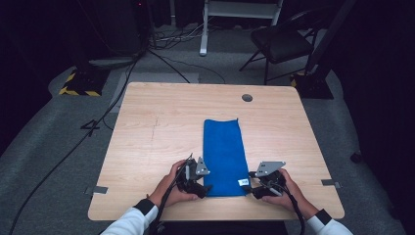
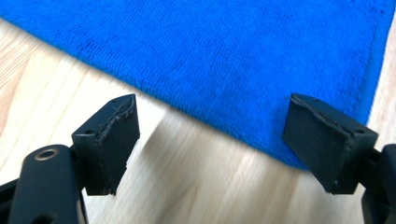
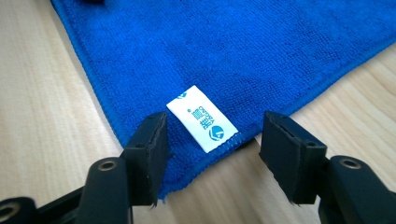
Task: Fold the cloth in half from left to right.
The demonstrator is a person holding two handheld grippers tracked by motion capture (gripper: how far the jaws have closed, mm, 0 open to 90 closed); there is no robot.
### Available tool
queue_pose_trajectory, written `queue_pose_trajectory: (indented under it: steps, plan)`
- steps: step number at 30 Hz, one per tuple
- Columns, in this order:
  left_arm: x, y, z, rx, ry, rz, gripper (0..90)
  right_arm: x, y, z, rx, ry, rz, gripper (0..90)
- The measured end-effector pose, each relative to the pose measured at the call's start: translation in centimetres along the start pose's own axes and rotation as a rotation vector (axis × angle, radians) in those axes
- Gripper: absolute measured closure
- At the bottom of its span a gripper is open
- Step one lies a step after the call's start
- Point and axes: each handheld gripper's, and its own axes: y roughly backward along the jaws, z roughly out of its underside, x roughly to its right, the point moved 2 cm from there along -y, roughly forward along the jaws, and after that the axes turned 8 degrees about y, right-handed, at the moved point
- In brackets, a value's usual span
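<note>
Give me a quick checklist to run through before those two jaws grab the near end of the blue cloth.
1. Blue cloth lies flat as a folded strip on the table: ok.
2. Left gripper jaws open, with the near left corner of the cloth ahead of them: ok.
3. Right gripper jaws open, astride the corner that bears the white label: ok.
4. Pads already pressing on the cloth: not ok, neither grips it.
5. Both grippers level with the near edge: ok.
6. Number of layers at each corner: cannot tell.
</note>
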Motion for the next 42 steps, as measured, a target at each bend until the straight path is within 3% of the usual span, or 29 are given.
queue_pose_trajectory:
  steps: [3, 10, 15, 16, 17, 21, 23, 26, 29, 32, 33, 34, 40, 42]
  plan:
    - [0.1, 0.6, 0.4, 0.013, -0.011, 0.005, 21.5, 0.0, 0.0, -0.1, -0.001, 0.009, 0.009, 40.6]
    - [-1.5, 1.6, -0.4, 0.059, 0.038, 0.006, 19.5, 1.5, 1.6, -0.3, 0.060, -0.038, 0.040, 40.8]
    - [-3.8, 2.1, -1.9, 0.117, 0.090, 0.006, 19.7, 3.8, 2.5, -0.8, 0.081, -0.081, 0.106, 42.8]
    - [-4.2, 2.1, -2.2, 0.129, 0.089, -0.002, 20.5, 5.1, 2.6, -0.9, 0.088, -0.096, 0.127, 43.6]
    - [-4.6, 2.0, -2.6, 0.134, 0.089, -0.008, 20.5, 5.1, 2.6, -0.9, 0.088, -0.096, 0.127, 43.6]
    - [-5.8, 1.8, -3.8, 0.149, 0.100, -0.010, 20.5, 7.3, 2.6, -1.2, 0.098, -0.137, 0.165, 43.9]
    - [-6.3, 1.7, -4.2, 0.155, 0.107, -0.013, 20.1, 8.1, 2.5, -1.3, 0.106, -0.164, 0.157, 43.8]
    - [-7.0, 1.7, -4.8, 0.176, 0.097, -0.036, 21.4, 9.2, 2.4, -1.8, 0.103, -0.162, 0.175, 44.1]
    - [-8.0, 1.7, -5.5, 0.198, 0.119, -0.052, 20.9, 9.9, 1.9, -2.1, 0.091, -0.147, 0.200, 45.2]
    - [-9.0, 1.2, -6.1, 0.198, 0.138, -0.064, 20.9, 11.1, 1.3, -2.4, 0.074, -0.160, 0.225, 46.4]
    - [-9.8, 0.6, -6.5, 0.197, 0.152, -0.069, 21.5, 12.1, 0.9, -2.8, 0.075, -0.178, 0.244, 47.2]
    - [-9.8, 0.6, -6.5, 0.197, 0.152, -0.069, 21.9, 12.5, 0.6, -3.0, 0.078, -0.194, 0.241, 47.2]
    - [-12.1, -1.9, -8.0, 0.180, 0.208, -0.071, 23.4, 14.8, -0.8, -4.7, 0.075, -0.187, 0.281, 47.7]
    - [-12.6, -2.8, -8.5, 0.163, 0.213, -0.081, 23.3, 15.3, -1.3, -5.2, 0.081, -0.196, 0.270, 47.7]
